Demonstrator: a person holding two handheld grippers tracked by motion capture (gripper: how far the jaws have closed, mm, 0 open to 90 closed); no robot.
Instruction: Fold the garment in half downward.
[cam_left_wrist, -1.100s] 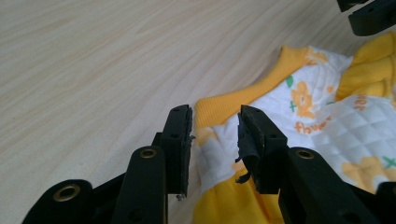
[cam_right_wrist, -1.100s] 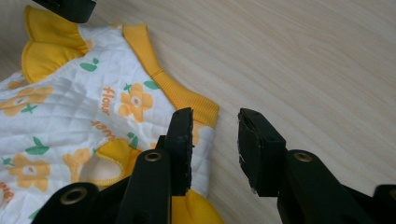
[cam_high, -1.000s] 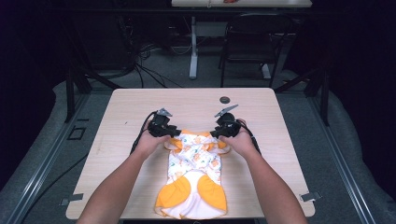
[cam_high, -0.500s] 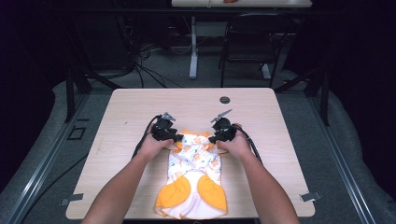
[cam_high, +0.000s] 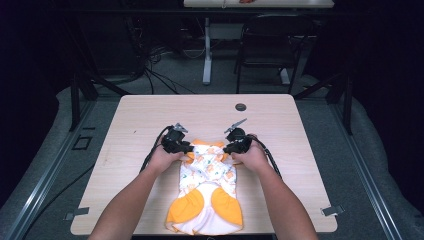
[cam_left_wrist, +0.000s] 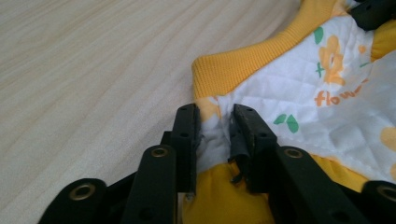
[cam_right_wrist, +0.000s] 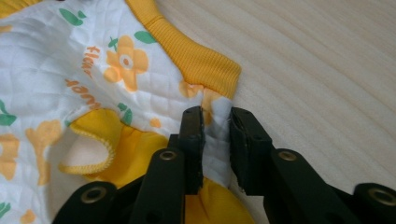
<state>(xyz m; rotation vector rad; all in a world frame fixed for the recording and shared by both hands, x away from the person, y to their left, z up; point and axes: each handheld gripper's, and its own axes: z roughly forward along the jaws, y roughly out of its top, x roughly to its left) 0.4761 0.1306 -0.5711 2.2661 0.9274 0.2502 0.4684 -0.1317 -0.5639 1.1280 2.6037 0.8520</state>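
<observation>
Orange "flow…", partly cut off, on the quilted white garment (cam_left_wrist: 299, 88).

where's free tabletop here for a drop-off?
Bare wood left of the left tool, out to the table edge, and right of the right tool. The far strip is free except for a small dark disc. Crowded: the near centre, with the flowered garment, both tools shut on its top corners, and both forearms.

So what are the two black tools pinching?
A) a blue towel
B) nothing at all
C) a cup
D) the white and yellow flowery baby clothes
D: the left tool and the right tool each have white quilted fabric of the flowery baby clothes squeezed between their jaws.
</observation>
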